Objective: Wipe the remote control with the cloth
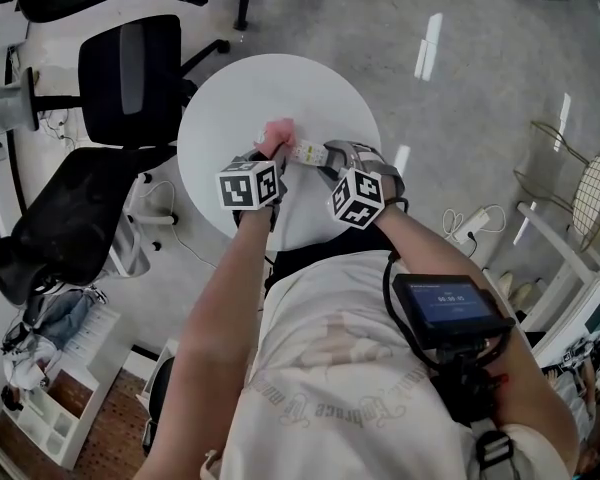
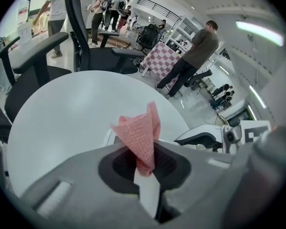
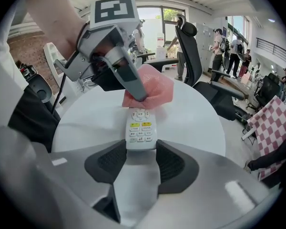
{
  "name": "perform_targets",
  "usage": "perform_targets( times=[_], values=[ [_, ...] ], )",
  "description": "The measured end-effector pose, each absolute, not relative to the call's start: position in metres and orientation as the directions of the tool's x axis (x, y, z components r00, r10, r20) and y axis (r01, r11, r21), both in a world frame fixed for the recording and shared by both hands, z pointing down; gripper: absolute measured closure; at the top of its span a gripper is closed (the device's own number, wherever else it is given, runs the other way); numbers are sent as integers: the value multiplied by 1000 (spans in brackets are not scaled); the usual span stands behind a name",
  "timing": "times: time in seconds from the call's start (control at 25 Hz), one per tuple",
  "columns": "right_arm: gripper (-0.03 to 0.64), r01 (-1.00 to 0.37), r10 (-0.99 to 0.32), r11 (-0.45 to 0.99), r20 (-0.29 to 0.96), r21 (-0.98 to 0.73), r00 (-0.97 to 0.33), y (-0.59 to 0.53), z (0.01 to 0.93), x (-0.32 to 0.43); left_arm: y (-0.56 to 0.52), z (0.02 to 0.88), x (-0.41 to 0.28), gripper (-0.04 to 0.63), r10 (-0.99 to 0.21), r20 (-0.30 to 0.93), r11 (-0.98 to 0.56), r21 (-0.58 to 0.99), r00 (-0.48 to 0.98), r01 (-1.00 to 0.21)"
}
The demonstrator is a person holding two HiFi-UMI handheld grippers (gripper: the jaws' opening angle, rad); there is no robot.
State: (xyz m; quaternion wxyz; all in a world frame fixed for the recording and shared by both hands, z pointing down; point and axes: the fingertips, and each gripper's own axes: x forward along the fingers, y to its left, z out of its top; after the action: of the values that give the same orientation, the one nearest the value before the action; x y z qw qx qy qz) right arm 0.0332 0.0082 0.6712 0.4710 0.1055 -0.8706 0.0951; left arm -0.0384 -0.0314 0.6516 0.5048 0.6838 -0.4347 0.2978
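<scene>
On the round white table (image 1: pixel 235 98) I have both grippers at the near edge. My left gripper (image 2: pixel 144 162) has its jaws pressed together on a pink cloth (image 2: pixel 139 133), pinching its lower end; the rest sticks up past the tips. From the right gripper view the cloth (image 3: pixel 151 92) sits bunched on the far end of the remote (image 3: pixel 140 129), with the left gripper (image 3: pixel 135 90) pushing down into it. My right gripper (image 3: pixel 140 149) clamps the remote's near end, one pad on each long side. The remote lies flat on the table, buttons up, pointing away from me. In the head view the cloth (image 1: pixel 278 130) is just left of the remote (image 1: pixel 308 152). Two black chairs (image 1: pixel 130 78) stand left of the table.
</scene>
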Motion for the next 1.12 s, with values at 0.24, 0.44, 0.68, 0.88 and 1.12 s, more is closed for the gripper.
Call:
perform_targets(
  times=[0.24, 0.44, 0.68, 0.88, 1.12],
  values=[
    [413, -272, -90, 960, 842, -69, -532, 9, 671, 34, -35, 656, -68, 555, -323, 859, -53, 403, 397, -914],
    [413, -273, -91, 960, 843, -68, -530, 9, 671, 36, -41, 657, -93, 555, -350, 869, -26, 365, 350, -931],
    [411, -276, -92, 959, 846, -68, -526, 8, 672, 38, -44, 657, -98, 555, -366, 872, -31, 338, 325, -941],
    [411, -279, -92, 958, 847, -68, -523, 8, 673, 39, -35, 655, -77, 555, -363, 859, -59, 365, 361, -929],
    [411, -279, -91, 958, 849, -69, -521, 7, 674, 39, -21, 648, -16, 555, -332, 825, -182, 420, 457, -889]
  ],
)
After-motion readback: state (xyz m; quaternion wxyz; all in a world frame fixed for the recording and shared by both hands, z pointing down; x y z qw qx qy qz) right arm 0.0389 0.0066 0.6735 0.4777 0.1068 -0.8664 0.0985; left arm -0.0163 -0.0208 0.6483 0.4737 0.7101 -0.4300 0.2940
